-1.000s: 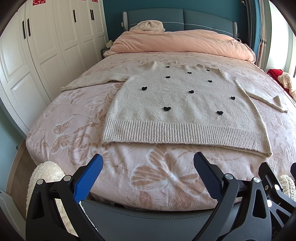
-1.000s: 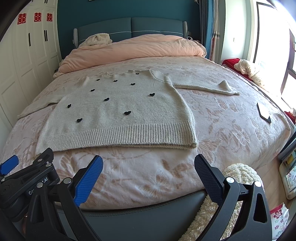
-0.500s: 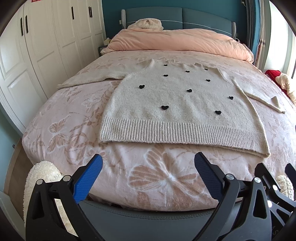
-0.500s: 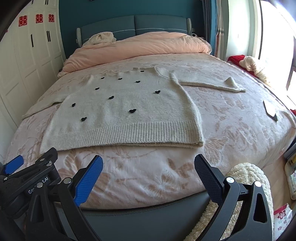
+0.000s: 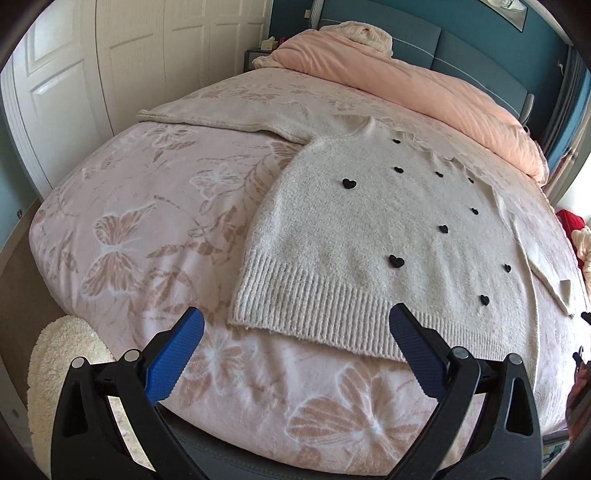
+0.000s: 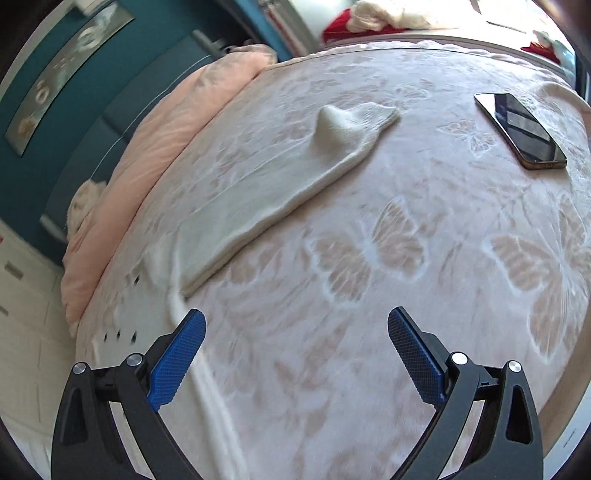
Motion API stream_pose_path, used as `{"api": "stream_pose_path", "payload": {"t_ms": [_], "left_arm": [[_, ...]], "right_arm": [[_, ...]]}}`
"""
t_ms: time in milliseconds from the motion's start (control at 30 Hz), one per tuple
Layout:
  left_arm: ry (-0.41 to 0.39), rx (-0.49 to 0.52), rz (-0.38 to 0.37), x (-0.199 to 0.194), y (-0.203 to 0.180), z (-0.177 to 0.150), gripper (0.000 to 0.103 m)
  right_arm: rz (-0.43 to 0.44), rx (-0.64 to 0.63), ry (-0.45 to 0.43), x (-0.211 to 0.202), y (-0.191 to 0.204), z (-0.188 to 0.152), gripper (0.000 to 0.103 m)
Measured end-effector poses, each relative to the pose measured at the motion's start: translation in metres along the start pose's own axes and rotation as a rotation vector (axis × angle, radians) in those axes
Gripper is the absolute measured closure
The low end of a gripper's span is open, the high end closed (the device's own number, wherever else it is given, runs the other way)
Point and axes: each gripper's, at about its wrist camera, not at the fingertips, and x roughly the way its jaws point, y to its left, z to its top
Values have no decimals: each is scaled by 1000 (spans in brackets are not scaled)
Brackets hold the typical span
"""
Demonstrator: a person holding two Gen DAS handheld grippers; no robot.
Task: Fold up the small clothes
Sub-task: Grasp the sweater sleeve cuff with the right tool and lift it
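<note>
A cream knitted sweater (image 5: 369,229) with small black hearts lies flat on the pink butterfly bedspread (image 5: 147,229), both sleeves spread out. In the left wrist view my left gripper (image 5: 295,334) hangs open just above the ribbed hem's near left corner, holding nothing. The sweater's left sleeve (image 5: 221,120) stretches toward the wardrobe. In the right wrist view my right gripper (image 6: 295,338) is open and empty over the bedspread, with the sweater's right sleeve (image 6: 280,181) lying ahead, its cuff bunched up. The sweater body shows blurred at the left edge of that view.
A smartphone (image 6: 521,129) lies on the bed to the right of the sleeve. A pink duvet (image 5: 406,81) is piled at the headboard. White wardrobe doors (image 5: 74,81) stand left of the bed. A fluffy cream rug (image 5: 62,362) lies below the bed's corner. Red and cream clothes (image 6: 369,22) sit beyond the bed.
Both grippers have moved forward over the bed. The left one has closed in on the hem's left corner; the right one has swung right toward the right sleeve. Both stay open.
</note>
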Motion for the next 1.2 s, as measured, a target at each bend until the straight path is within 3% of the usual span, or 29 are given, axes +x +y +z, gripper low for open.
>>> {"api": "stream_pose_path", "payload": {"t_ms": [133,300,367,433,467,533,600,667,800,833,867,900,967,1033,1200], "left_arm": [[31,39,14,23,-17,6,5],[60,46,1,44,-32,16,5],[74,37,-5,52,-35,21,5],[80,31,-13,58,-37,25,5],[79,31,-17,60,-37,28,5],[75,33,-24,64,-38,33,5],[62,32,-36,65,-38,39,5],[38,26,-53,63,-36,46,5],[8,-10,-97,62,-35,61,5],[7,-26,-116,63,-35,66,5],[10,-43,-139,65,-36,71,5],[14,-59,-161,66,-37,76,5],[28,-89,-218,71,-40,90,5],[42,-106,-276,79,-47,106,5],[104,-157,-389,133,-75,157,5]], "right_arm": [[-29,105,-34,50,-21,62,5],[-53,214,-45,103,-37,100,7],[-52,227,-90,111,-34,109,28],[9,237,-56,124,-27,119,91],[29,247,-34,130,-21,124,90],[100,207,-87,120,7,131,91],[199,79,-140,98,59,133,91],[350,-73,-167,71,125,119,91],[657,-394,-56,32,266,38,84],[702,-461,9,35,297,7,70],[729,-519,77,42,322,-24,64],[728,-573,127,50,341,-54,54],[681,-657,192,66,362,-107,54],[659,-633,251,81,354,-132,54],[543,-441,269,88,272,-130,49]]}}
